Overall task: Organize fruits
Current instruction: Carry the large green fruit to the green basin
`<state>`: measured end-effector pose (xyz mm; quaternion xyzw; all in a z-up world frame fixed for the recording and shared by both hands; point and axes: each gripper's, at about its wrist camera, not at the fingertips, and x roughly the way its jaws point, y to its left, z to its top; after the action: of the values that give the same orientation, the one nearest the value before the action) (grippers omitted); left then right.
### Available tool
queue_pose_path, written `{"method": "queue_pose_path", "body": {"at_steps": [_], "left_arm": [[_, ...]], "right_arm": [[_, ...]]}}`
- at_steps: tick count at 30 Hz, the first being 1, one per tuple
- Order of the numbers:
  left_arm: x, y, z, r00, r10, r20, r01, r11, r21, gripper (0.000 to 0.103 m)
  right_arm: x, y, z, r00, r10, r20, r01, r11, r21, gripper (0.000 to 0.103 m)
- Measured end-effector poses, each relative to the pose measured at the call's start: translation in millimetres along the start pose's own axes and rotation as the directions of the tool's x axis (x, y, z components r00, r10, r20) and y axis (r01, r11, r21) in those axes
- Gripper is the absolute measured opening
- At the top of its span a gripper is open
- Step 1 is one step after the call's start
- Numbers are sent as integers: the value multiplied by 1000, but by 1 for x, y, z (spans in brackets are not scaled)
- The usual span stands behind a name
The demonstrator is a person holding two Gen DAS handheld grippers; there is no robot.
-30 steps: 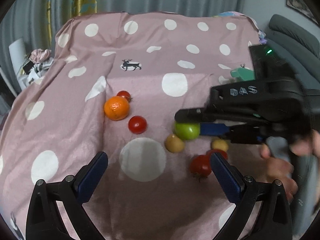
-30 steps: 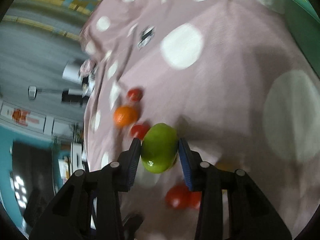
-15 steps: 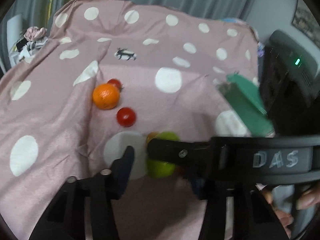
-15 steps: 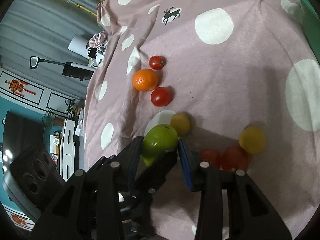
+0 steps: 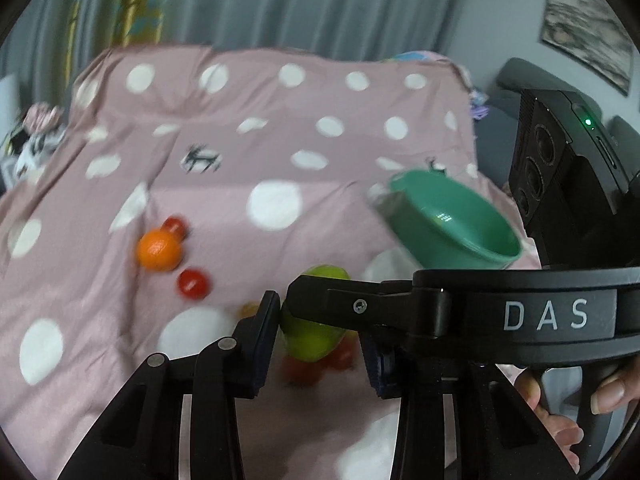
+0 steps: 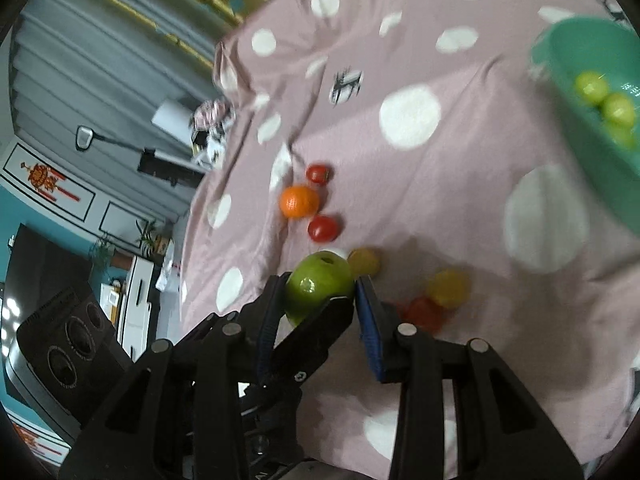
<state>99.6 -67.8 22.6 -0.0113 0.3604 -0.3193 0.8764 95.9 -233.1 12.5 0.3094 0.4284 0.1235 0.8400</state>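
My right gripper [image 6: 320, 300] is shut on a green apple [image 6: 318, 286] and holds it above the pink dotted cloth [image 6: 420, 184]. In the left wrist view the apple [image 5: 316, 340] sits between my left gripper's fingers too; the left gripper [image 5: 320, 344] looks closed around it, with the right gripper crossing in front. A green bowl [image 5: 452, 220] lies tilted at the right; in the right wrist view the bowl [image 6: 580, 148] holds small green fruits [image 6: 604, 100]. An orange [image 6: 299, 202], red tomatoes [image 6: 323, 228] and yellow fruits [image 6: 447, 287] lie on the cloth.
A dark sofa [image 5: 520, 80] stands at the far right. Curtains [image 5: 280, 0] hang behind the table. The cloth drops over the table's edges at the left and back. A pile of clothes [image 5: 32, 144] lies at the far left.
The right gripper lifted the green apple off the cloth and carried it to the left gripper. The left gripper's fingers closed in around it. The green bowl came into view.
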Motion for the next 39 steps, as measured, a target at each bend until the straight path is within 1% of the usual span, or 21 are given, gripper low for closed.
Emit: {"method": "queue_pose_path", "body": {"at_steps": [3, 5, 9, 11, 14, 16, 18, 20, 22, 25, 28, 30, 31, 32, 33, 34, 35, 36, 37, 38, 39], "left_arm": [[4, -31, 10, 999, -38, 19, 37, 998, 47, 36], [9, -50, 16, 997, -72, 24, 70, 995, 75, 36], [23, -89, 30, 988, -149, 25, 145, 981, 130, 36], [32, -111, 35, 984, -174, 28, 167, 973, 161, 36], [48, -138, 39, 976, -217, 30, 207, 958, 197, 36], [62, -149, 41, 967, -254, 14, 248, 951, 183, 36], [75, -158, 41, 962, -272, -3, 268, 947, 178, 36], [91, -168, 38, 957, -288, -31, 289, 942, 168, 36], [102, -177, 35, 957, -287, -43, 290, 943, 166, 36], [109, -184, 33, 960, -278, -43, 281, 945, 167, 36], [111, -182, 33, 953, -300, -48, 303, 942, 142, 36], [110, -178, 33, 952, -302, -46, 305, 944, 127, 36], [111, -176, 34, 955, -293, -44, 296, 949, 111, 36], [112, -171, 35, 963, -267, -27, 269, 960, 73, 36], [113, -167, 35, 968, -251, -17, 252, 966, 54, 37], [113, -160, 36, 977, -212, -12, 212, 977, 20, 45], [113, -155, 36, 982, -190, -21, 190, 982, -1, 52], [112, -149, 37, 983, -180, -23, 180, 983, -22, 65], [106, -142, 37, 981, -194, -3, 194, 980, -33, 77], [98, -137, 36, 980, -196, 15, 197, 980, -35, 85], [91, -130, 35, 985, -169, 23, 170, 985, -43, 100]], "right_arm": [[-26, -16, 5, 998, 9, 63, -11, 999, 35, 37], [-47, -37, 10, 994, 31, 103, -40, 996, 85, 37], [-87, -72, 13, 983, 42, 181, -70, 986, 152, 37], [-107, -86, 15, 974, 16, 227, -55, 984, 170, 37], [-129, -103, 17, 965, -24, 260, -28, 980, 197, 37], [-141, -119, 19, 962, -49, 270, -11, 976, 216, 37], [-146, -131, 21, 961, -71, 268, 6, 972, 234, 37], [-147, -144, 21, 960, -109, 259, 39, 965, 260, 37], [-150, -159, 19, 957, -126, 261, 44, 952, 302, 37], [-151, -177, 20, 959, -109, 260, 12, 937, 348, 37], [-152, -180, 23, 960, -113, 258, 14, 934, 357, 38], [-153, -177, 22, 957, -111, 268, 11, 937, 350, 39], [-153, -175, 22, 955, -105, 276, 3, 938, 348, 39], [-155, -174, 20, 953, -104, 284, -4, 935, 354, 40], [-155, -174, 19, 950, -105, 294, -10, 931, 365, 48], [-157, -174, 17, 947, -111, 301, -11, 926, 377, 53], [-158, -173, 17, 945, -114, 306, -12, 924, 382, 63], [-159, -172, 16, 944, -111, 310, -17, 923, 384, 67], [-160, -170, 16, 942, -98, 321, -36, 922, 385, 67], [-161, -168, 16, 941, -97, 323, -39, 920, 391, 75], [-162, -166, 15, 939, -99, 330, -43, 917, 396, 86]]}}
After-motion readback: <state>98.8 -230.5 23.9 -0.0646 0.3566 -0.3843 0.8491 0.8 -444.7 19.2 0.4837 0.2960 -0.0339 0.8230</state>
